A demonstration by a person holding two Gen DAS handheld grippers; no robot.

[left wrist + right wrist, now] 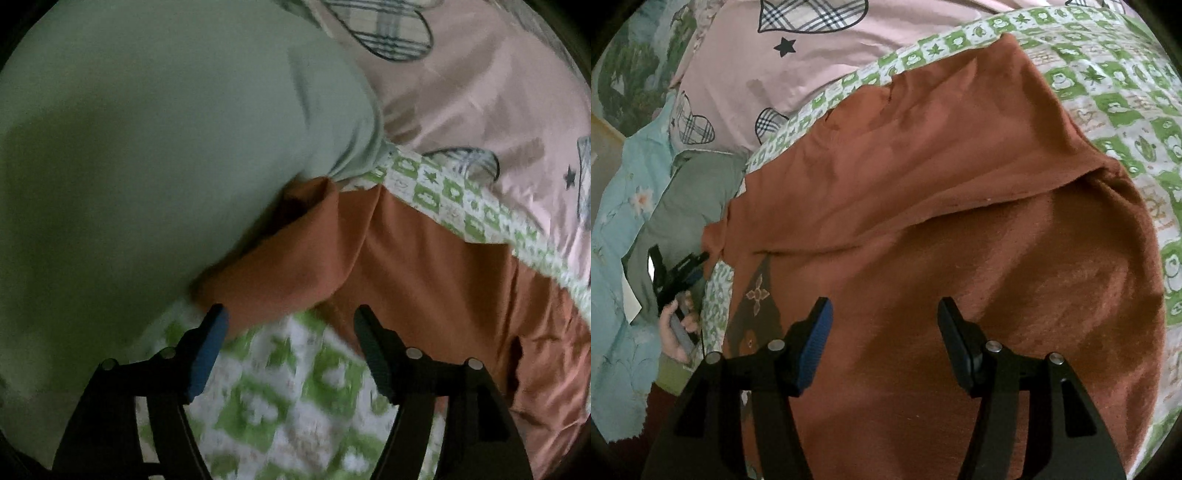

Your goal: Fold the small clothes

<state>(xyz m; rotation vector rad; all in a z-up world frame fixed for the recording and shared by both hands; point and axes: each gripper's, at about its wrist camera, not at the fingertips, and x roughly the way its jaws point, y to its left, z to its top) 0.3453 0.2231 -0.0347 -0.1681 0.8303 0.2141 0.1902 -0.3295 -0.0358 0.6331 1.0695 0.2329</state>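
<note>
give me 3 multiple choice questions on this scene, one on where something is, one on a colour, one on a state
1. What does the rust-orange garment lie on?
A. a bare wooden floor
B. a green and white checked sheet
C. a metal tray

2. What colour is the pillow with the plaid hearts?
A. pink
B. black
C. yellow

3. How does the right tool stand?
A. shut on the garment
B. shut on the pillow
C. open, nothing between its pads

Answers:
1 B, the checked sheet shows all along the garment's edges in the right wrist view.
2 A, the cloth around the hearts and the star is pale pink.
3 C, its two fingers stand apart above the garment with a clear gap between them, and no cloth is pinched.
</note>
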